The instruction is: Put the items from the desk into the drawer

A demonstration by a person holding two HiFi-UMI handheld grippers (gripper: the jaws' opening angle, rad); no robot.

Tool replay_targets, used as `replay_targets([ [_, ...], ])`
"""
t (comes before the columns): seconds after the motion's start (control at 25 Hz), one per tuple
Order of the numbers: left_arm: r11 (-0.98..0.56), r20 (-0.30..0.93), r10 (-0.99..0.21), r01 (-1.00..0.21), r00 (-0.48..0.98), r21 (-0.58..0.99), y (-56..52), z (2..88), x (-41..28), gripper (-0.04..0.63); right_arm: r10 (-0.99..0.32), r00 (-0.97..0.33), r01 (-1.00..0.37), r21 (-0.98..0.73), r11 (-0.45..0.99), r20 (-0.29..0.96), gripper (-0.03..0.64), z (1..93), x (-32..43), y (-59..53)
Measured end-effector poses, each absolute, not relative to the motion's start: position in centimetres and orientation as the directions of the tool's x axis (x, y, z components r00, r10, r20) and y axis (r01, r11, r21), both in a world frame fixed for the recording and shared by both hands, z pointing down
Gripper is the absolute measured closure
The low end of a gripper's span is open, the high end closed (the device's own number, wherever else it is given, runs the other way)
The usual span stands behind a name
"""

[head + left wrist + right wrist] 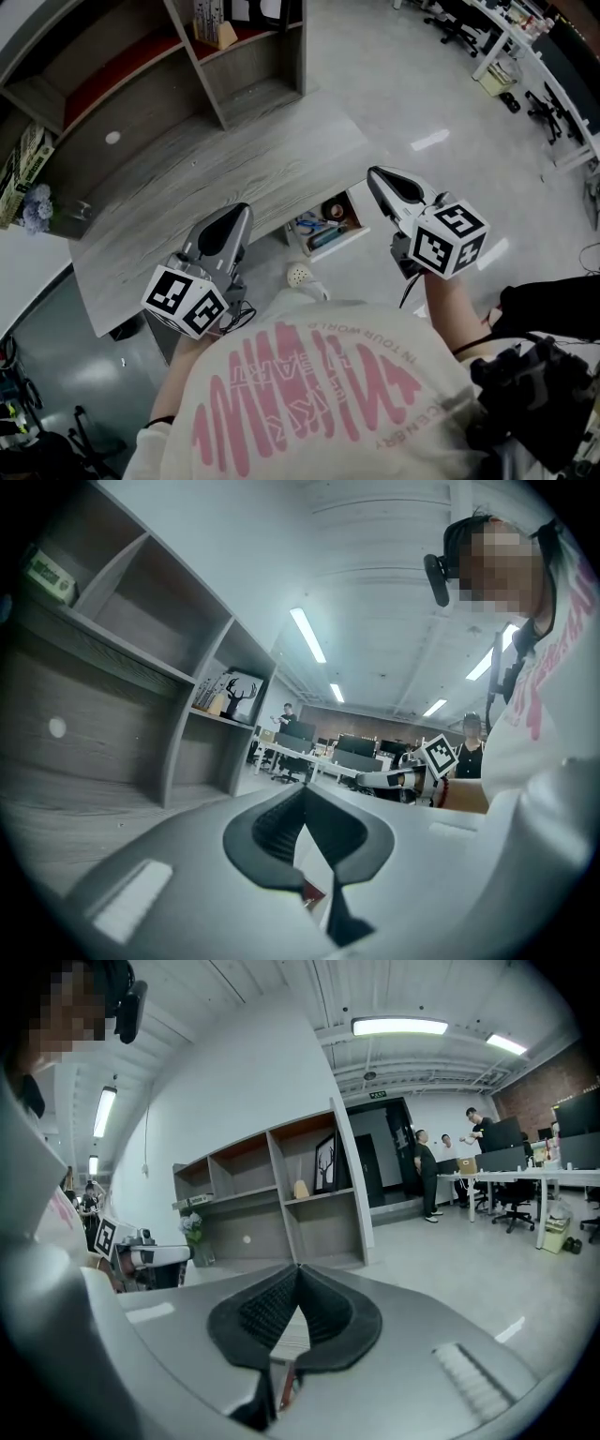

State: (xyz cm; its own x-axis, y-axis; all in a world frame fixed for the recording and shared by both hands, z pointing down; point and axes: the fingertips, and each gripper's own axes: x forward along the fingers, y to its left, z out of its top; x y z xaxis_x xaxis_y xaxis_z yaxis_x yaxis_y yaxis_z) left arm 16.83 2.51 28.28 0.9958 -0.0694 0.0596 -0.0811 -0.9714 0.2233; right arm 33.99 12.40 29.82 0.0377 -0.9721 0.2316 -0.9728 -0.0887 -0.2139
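Observation:
The grey wood desk [234,169] lies below me. Under its front edge a white drawer [330,246] stands pulled out, with a blue item, a dark roll and other small things inside. My left gripper [239,214] hangs above the desk's near edge, left of the drawer, jaws shut and holding nothing [302,794]. My right gripper [373,173] hovers just right of the drawer, also shut and holding nothing [298,1269]. Each gripper shows in the other's view: the right gripper [394,778] and the left gripper [141,1258].
A shelf unit [216,84] with open compartments stands on the desk's far side, with pale flowers [33,206] at its left end. A small white object [300,274] lies below the drawer. Office desks and chairs [469,28] stand across the shiny floor, with people far off.

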Motion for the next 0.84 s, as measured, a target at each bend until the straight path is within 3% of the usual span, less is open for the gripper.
replay_targets([
  [0.84, -0.976, 0.039, -0.057, -0.064, 0.998, 0.209, 3.1, 27.7, 16.3, 0.575, -0.973, 0.052, -0.982, -0.163, -0.091, 0.225, 0.612, 28.7, 33.6, 12.9],
])
